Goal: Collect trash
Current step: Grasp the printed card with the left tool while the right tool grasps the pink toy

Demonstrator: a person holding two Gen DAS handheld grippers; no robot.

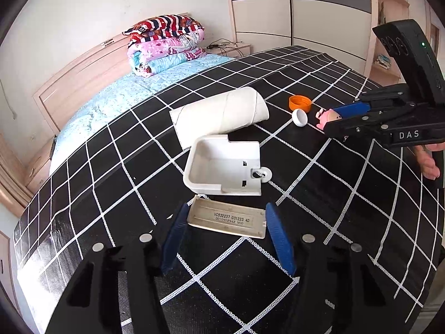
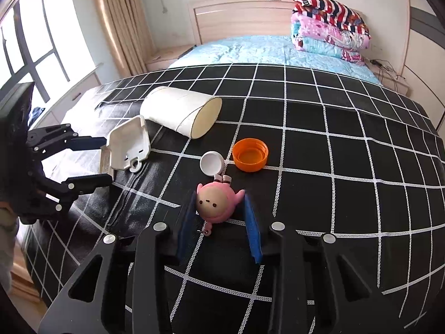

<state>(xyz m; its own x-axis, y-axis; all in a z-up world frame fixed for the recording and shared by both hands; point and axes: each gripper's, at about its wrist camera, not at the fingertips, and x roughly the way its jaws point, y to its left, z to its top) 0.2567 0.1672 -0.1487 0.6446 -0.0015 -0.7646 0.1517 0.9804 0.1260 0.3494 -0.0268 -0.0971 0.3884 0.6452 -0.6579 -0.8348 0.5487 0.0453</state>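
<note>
On the black checked cloth (image 1: 347, 194) lie a flat beige plastic cover (image 1: 226, 220), a white plastic housing (image 1: 222, 167), a white cardboard tube (image 1: 219, 114), an orange cap (image 1: 299, 103), a small white cap (image 1: 299, 118) and a pink doll keychain (image 2: 215, 203). My left gripper (image 1: 226, 217) is open, its blue pads on either side of the beige cover. My right gripper (image 2: 218, 203) is open with its pads around the pink doll (image 1: 328, 117). The tube (image 2: 180, 111), housing (image 2: 129, 144), orange cap (image 2: 250, 154) and white cap (image 2: 212, 162) also show in the right wrist view.
The cloth covers the foot of a bed with a light blue sheet (image 2: 264, 50). Folded quilts (image 2: 328, 27) are stacked by the wooden headboard (image 2: 239, 14). A wardrobe (image 1: 300, 14) stands behind, a window (image 2: 25, 44) and curtain (image 2: 116, 19) on the other side.
</note>
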